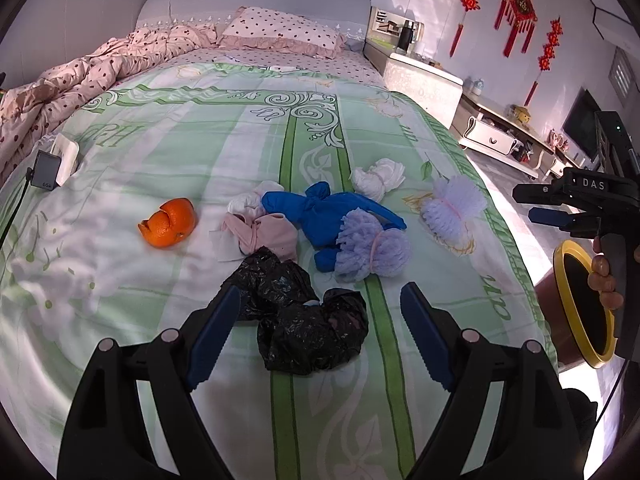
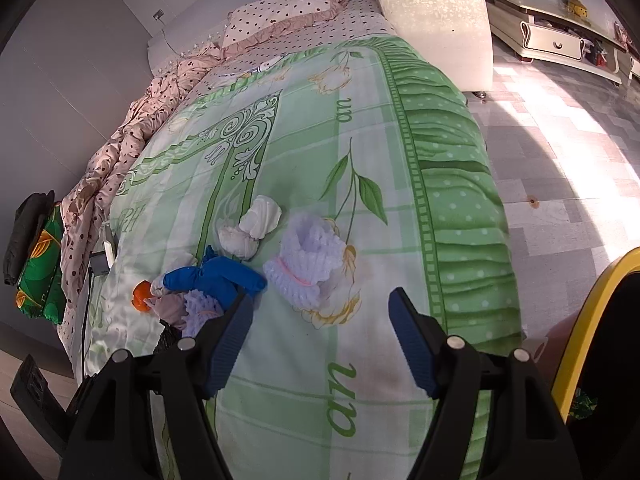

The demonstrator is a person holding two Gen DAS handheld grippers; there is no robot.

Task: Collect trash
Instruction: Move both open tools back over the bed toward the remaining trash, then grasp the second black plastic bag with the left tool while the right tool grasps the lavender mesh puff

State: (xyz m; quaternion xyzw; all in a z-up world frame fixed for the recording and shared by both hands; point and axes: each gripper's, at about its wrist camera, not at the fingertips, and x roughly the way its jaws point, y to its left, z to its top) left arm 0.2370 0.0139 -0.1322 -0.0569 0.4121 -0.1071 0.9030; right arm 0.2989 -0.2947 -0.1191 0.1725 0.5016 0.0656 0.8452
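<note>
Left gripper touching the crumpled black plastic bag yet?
Apart. Left wrist view: open left gripper straddles the crumpled black plastic bag; bedsheet shows between it and both pads.

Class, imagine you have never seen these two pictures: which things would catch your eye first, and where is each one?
The bright orange peel stands out on the pale green bedspread, left of the trash pile. At the pile's centre lies a vivid blue bag, with a crumpled black bag nearest the camera, between the open fingers of the left hand-held gripper. By the bed's right edge, a yellow-rimmed bin waits.
</note>
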